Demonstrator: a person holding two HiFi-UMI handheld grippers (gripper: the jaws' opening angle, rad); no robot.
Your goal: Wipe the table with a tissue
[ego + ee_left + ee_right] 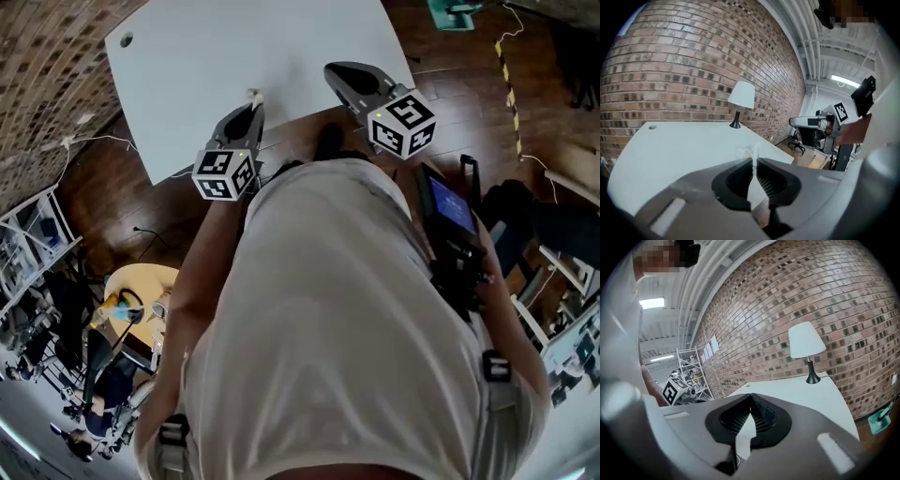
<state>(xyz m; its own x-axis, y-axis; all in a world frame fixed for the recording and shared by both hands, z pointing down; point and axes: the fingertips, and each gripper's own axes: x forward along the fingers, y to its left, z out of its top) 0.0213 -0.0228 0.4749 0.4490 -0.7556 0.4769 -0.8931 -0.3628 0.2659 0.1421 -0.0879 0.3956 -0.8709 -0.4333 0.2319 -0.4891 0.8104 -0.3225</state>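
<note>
The white table (216, 56) fills the top of the head view, and I stand at its near edge. My left gripper (255, 101) hangs over that edge, shut on a small white tissue (253, 95). In the left gripper view a crumpled wisp of the tissue (749, 151) sticks up from between the closed jaws of the left gripper (754, 161). My right gripper (330, 71) is held over the table's near right part. In the right gripper view the right gripper (751, 398) has its jaw tips together with nothing between them.
A white-shaded lamp (741, 96) stands at the table's far corner by the brick wall (825, 296). A round cable hole (126, 40) sits in another corner. Around the table are wooden floor (103, 187), loose cables, a metal rack (691, 371) and a small yellow table (141, 279).
</note>
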